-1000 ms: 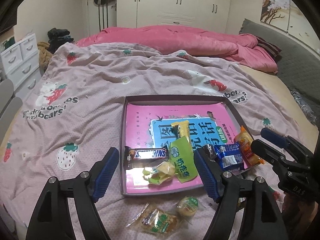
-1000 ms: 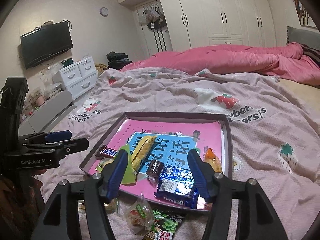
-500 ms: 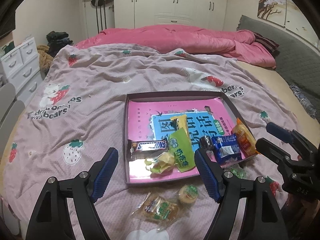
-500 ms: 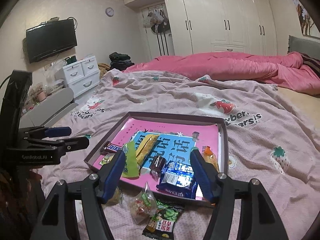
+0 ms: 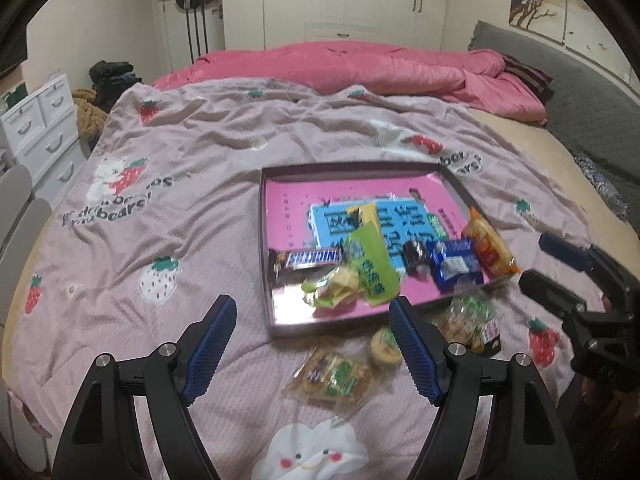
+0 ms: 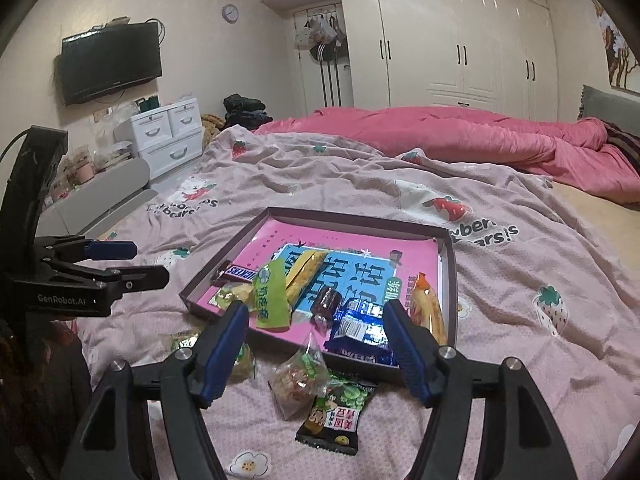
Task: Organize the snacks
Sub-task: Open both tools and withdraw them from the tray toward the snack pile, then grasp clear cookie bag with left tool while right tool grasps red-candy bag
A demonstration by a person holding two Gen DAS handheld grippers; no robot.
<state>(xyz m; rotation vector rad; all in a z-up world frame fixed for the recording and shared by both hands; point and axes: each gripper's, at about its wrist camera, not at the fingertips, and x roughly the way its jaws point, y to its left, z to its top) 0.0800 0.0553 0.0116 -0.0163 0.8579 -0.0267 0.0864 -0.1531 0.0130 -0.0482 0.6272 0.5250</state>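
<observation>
Snacks lie scattered at the near edge of our strawberry-print bedspread [image 5: 200, 152], some inside a shallow tray [image 5: 265, 240] and some still loose in front of it. Nearest to us, our left gripper [image 5: 312, 344] hangs above the spread with its blue-padded jaws spread wide and nothing between them. Our right gripper [image 6: 316, 344] hangs just short of the tray's near edge; its jaws have just been opening, and they stand apart, pinching nothing. Loose on the bedspread before the tray we see a clear cookie pack [image 5: 332, 376], a small round green-lidded cup [image 5: 385, 346], a clear pyramid-shaped pouch [image 6: 298, 380] and a black-and-green candy packet [image 6: 336, 416], the pouch overlapping the packet's far end. Inside the tray, along its near edge, sit a crumpled yellow-green wrapper [image 5: 332, 292], a green sachet [image 5: 370, 264], a Snickers bar [image 5: 314, 257] by the left wall, a small dark wrapped sweet [image 5: 415, 254], a blue biscuit pack [image 5: 456, 266] and an orange packet [image 5: 488, 248] leaning against the right wall. A long yellow bar [image 6: 306, 270] lies further in, on the tray's pink and blue printed floor. Beyond the tray, a pink quilt [image 5: 360, 68] is heaped along the bed's far edge, before white wardrobes [image 6: 460, 40].
</observation>
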